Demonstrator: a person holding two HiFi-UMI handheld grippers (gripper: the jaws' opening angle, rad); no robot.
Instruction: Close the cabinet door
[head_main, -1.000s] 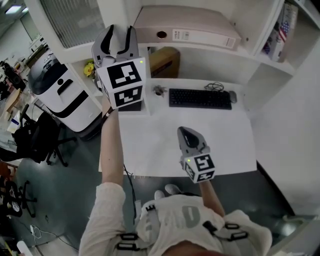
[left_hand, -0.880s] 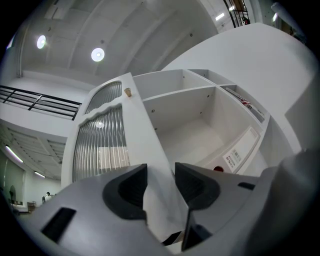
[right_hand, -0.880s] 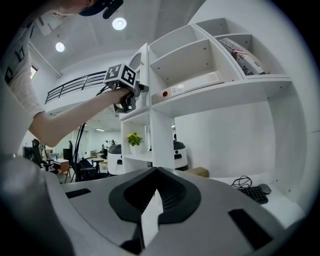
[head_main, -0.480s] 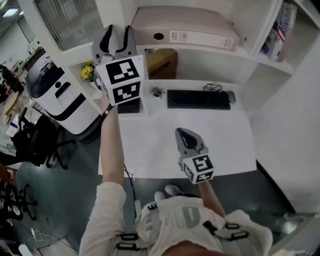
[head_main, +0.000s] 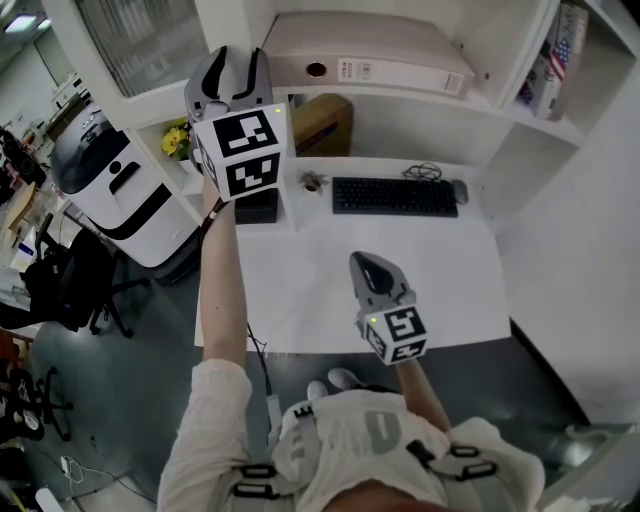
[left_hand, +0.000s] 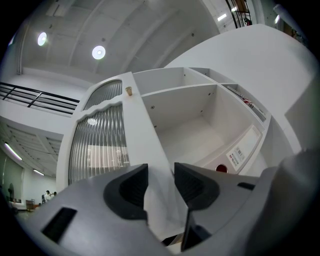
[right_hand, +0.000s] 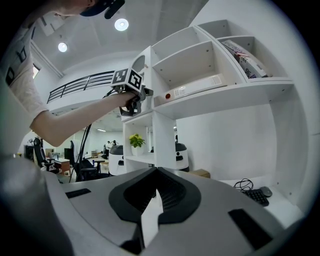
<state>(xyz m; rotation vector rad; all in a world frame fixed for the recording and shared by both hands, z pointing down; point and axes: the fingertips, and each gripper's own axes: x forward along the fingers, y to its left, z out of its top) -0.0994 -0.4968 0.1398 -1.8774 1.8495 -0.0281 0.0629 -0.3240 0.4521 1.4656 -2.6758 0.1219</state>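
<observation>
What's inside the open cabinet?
A pale binder lying flat on the lower shelf; the shelf above looks bare. The left gripper and cabinet door cover the compartment's near left corner.

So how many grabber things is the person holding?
2. The left gripper is up high, its fingers closed on the edge of the cabinet door; the right gripper hangs lower over the white desk, fingers together. None seem hidden.

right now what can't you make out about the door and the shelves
- Head view: where the left gripper meets the cabinet door, hidden behind its marker cube.
- Left gripper view: the door's lower part, covered by the gripper's body.
- Head view: print on the binder label, too small.
</observation>
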